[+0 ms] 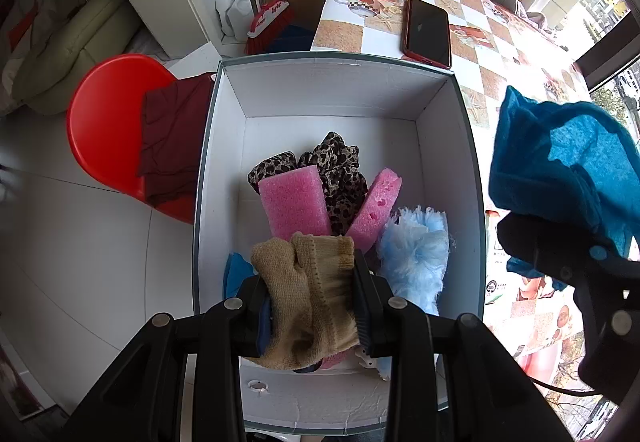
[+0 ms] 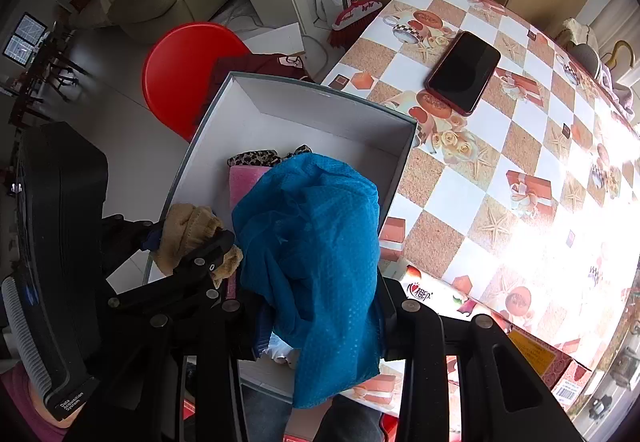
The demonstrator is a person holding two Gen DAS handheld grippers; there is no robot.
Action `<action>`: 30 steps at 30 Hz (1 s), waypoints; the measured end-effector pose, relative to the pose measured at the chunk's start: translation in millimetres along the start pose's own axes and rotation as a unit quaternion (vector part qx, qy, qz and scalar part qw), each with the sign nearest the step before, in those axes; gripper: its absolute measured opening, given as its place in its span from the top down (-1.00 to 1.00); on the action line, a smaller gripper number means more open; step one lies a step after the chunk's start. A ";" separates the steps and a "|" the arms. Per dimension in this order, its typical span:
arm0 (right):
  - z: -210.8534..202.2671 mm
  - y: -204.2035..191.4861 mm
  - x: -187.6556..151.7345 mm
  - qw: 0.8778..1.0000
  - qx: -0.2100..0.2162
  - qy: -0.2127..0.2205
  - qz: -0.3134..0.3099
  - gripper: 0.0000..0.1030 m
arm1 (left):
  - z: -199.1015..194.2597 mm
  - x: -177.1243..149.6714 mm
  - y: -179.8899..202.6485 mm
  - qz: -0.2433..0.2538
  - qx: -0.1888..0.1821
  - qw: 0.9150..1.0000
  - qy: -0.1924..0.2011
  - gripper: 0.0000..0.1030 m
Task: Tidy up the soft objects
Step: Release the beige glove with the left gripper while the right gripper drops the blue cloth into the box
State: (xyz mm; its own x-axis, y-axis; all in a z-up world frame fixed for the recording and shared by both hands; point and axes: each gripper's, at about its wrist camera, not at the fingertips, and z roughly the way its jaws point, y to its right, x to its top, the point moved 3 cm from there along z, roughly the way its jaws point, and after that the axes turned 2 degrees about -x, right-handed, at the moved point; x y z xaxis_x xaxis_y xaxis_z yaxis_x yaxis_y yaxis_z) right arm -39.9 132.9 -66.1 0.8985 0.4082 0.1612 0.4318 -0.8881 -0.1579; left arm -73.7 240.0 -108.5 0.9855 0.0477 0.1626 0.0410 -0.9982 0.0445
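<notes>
My left gripper point(image 1: 310, 306) is shut on a beige knitted glove point(image 1: 308, 294) and holds it over the white box point(image 1: 224, 146). Inside the box lie two pink sponges point(image 1: 294, 202), a leopard-print cloth point(image 1: 340, 170), a fluffy light-blue duster point(image 1: 416, 254) and a bit of blue cloth point(image 1: 236, 270). My right gripper point(image 2: 320, 318) is shut on a teal cloth point(image 2: 316, 254), which hangs bunched above the box's right side. That cloth point(image 1: 568, 166) and the right gripper show at the right of the left wrist view. The left gripper with the glove point(image 2: 192, 230) appears at the left of the right wrist view.
The box point(image 2: 332, 110) sits at the edge of a table with a checkered oilcloth point(image 2: 500, 146). A dark phone point(image 2: 464, 72) lies on it beyond the box. A red stool point(image 1: 108, 122) with a maroon cloth point(image 1: 172, 138) stands left of the box. A patterned carton point(image 2: 532, 346) lies near the right gripper.
</notes>
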 end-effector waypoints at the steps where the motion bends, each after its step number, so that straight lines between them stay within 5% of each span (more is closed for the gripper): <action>1: 0.5 -0.1 0.2 1.000 0.000 -0.001 0.000 0.24 | 0.1 0.0 -0.4 0.000 0.000 1.000 0.000 0.30; 25: -0.9 1.7 1.1 1.000 0.003 0.003 0.006 0.24 | -3.3 1.5 2.9 0.011 0.003 1.000 0.001 0.29; 28: -0.4 1.2 0.7 1.000 0.006 0.001 0.007 0.15 | -4.6 1.4 4.3 0.010 -0.002 1.000 0.007 0.11; 30: 0.7 0.6 1.2 1.000 0.010 -0.002 0.009 0.15 | -6.4 1.0 3.7 0.006 -0.002 1.000 0.011 -0.23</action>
State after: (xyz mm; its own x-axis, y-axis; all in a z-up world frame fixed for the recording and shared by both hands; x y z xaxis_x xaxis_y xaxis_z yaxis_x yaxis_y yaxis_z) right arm -38.5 133.0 -66.6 0.9061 0.3936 0.1552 0.4177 -0.8908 -0.1791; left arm -73.6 236.5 -101.8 0.9820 0.0365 0.1855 0.0282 -0.9985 0.0471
